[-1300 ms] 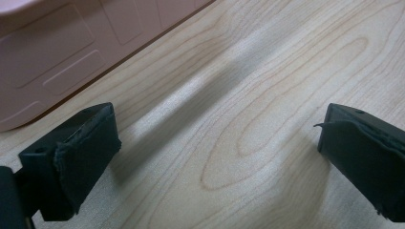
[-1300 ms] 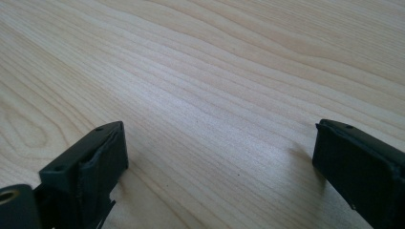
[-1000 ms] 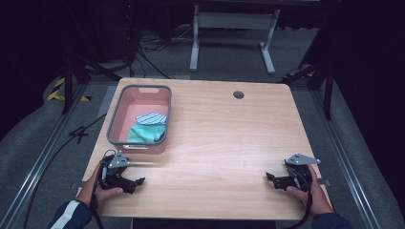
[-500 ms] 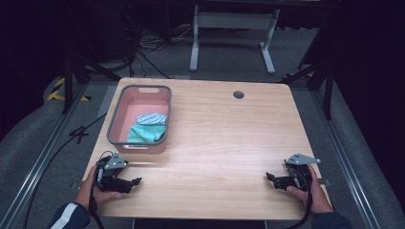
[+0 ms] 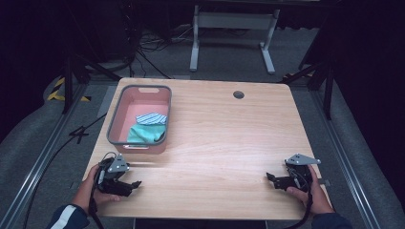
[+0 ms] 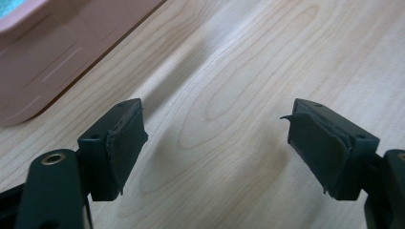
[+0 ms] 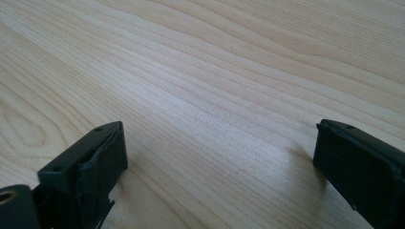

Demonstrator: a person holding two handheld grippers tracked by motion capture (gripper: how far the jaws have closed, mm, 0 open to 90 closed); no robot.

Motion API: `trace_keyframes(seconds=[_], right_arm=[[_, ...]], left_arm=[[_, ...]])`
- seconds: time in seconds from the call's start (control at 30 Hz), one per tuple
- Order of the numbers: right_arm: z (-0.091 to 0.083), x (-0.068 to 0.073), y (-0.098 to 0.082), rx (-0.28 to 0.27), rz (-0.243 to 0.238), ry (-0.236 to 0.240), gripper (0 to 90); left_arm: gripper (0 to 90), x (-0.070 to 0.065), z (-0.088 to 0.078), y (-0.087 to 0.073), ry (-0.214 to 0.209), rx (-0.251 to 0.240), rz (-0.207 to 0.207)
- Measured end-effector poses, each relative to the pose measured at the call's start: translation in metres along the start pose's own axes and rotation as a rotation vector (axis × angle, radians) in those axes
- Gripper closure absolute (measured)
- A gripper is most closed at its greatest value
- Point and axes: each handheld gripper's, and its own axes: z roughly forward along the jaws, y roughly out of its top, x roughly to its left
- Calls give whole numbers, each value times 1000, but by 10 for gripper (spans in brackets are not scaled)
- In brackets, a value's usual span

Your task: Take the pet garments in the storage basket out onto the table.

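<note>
Nearest the person, both hand-held grippers rest on the bench with jaws spread, empty: the left hand-held gripper just short of the pink bin, the right hand-held gripper well apart from it. Inside the bin lie a teal cloth and, beyond it, a striped cloth: probably soft, light, best pinched at a raised fold.

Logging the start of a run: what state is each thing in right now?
Left gripper: open, empty, low over the table.
Right gripper: open, empty, at the table's near right.
Bin: upright, on the table's far left, holds two cloths.
Striped cloth: folded, in the bin.
Teal cloth: folded, in the bin, nearer the person.
</note>
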Motion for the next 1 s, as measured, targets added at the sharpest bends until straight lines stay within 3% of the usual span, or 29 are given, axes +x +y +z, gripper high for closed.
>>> trace_keyframes(seconds=[0.27, 0.37, 0.5, 0.7, 1.0], right_arm=[[0, 0, 0, -1, 4, -2, 45], [0, 0, 0, 0, 2, -3, 45], [0, 0, 0, -1, 5, -2, 45], [0, 0, 0, -1, 3, 0, 45], [0, 0, 0, -1, 3, 0, 45]], left_arm=[[204, -4, -12, 4, 9, -37, 14], [204, -3, -17, 6, 14, -59, 1], [203, -1, -24, 7, 35, -70, 1], [203, 3, -40, 9, 56, -128, -26], [202, 8, -56, 18, 98, -163, -15]])
